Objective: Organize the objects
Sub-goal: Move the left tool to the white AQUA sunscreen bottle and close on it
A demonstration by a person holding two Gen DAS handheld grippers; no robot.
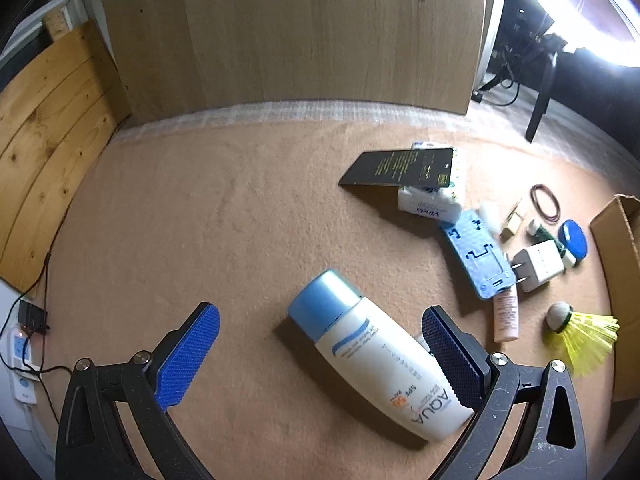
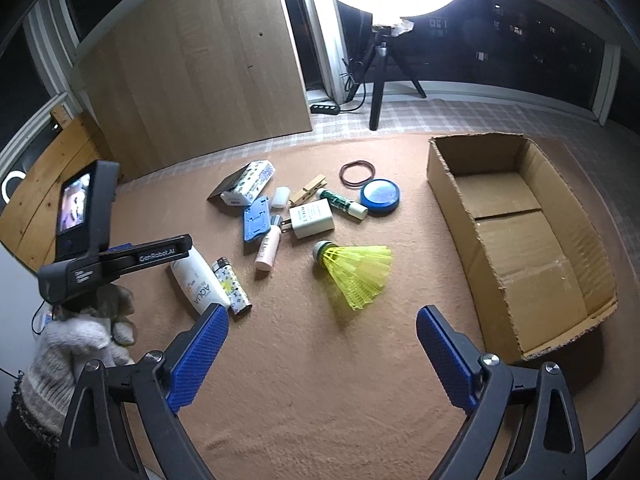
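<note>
One sunscreen bottle (image 1: 380, 360) lies on the tabletop (image 1: 200, 240) between the left gripper's (image 1: 320, 344) spread jaws. The right gripper's (image 2: 322, 334) jaws are spread, empty, near one shuttlecock (image 2: 354, 272) and one cardboard box (image 2: 520, 236).

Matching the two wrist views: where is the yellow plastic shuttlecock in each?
Left wrist: yellow plastic shuttlecock at the right edge, right of the left gripper.
Right wrist: centre, ahead of the right gripper.
Shared landmark: white wall charger, beyond the shuttlecock's cork.
</note>
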